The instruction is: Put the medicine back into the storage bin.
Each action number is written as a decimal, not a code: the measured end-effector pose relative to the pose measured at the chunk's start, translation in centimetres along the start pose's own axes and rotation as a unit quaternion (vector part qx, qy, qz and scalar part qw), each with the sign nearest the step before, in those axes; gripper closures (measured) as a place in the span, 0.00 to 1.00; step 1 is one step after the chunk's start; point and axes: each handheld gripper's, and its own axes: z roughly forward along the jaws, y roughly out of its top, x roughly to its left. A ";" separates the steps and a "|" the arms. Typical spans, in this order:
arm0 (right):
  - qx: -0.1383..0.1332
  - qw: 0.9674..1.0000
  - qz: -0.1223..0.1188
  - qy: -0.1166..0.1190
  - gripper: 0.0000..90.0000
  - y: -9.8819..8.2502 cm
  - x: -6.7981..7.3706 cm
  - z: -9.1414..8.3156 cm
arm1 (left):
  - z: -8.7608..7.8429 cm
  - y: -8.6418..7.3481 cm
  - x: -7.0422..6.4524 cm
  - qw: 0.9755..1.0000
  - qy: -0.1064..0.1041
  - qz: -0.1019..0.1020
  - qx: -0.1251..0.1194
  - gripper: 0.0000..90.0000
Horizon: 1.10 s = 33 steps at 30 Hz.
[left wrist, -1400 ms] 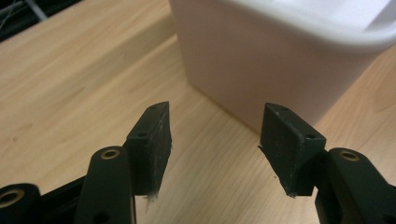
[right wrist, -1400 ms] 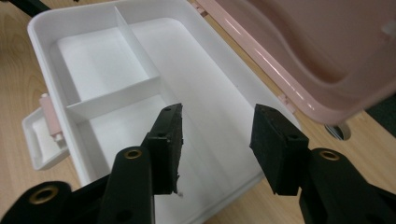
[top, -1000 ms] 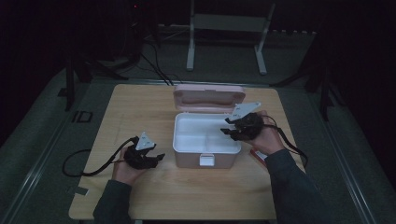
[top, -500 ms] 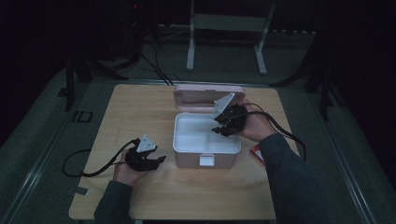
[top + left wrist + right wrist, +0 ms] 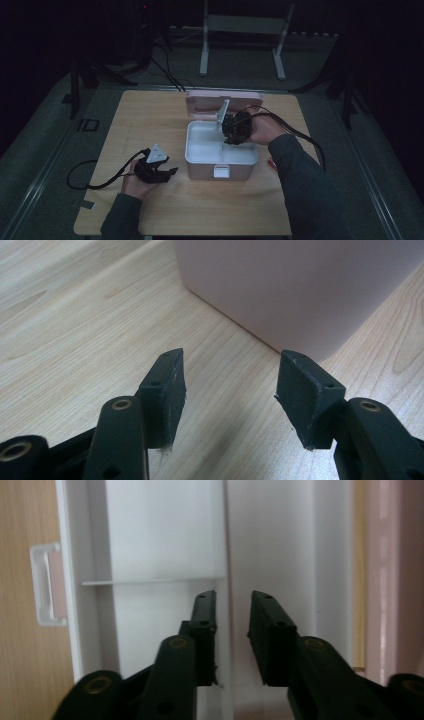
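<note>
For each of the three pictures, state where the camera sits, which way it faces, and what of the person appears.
High view: above the person's side, facing forward and down on the table; both forearms, left gripper, right gripper.
Left gripper view: on that gripper, facing the box wall; its own jaws.
Right gripper view: looking into the box's white tray; its own jaws.
Shared: all show the box.

Smooth matt plastic box (image 5: 220, 160) on a pale grained wooden table (image 5: 150, 120)
</note>
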 end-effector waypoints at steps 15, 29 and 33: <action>0.086 0.995 -0.031 0.034 0.96 2.4 -0.6 2.6 | 0.1 0.0 -0.1 1.000 -0.002 0.000 0.000 0.49; 0.090 0.993 -0.037 0.064 0.96 2.4 -1.3 3.6 | 0.1 0.0 -0.1 1.000 -0.005 0.000 0.001 0.50; 0.090 0.993 -0.033 0.071 0.97 2.4 -1.4 3.5 | 0.2 0.0 -0.2 1.000 -0.006 0.000 0.002 0.50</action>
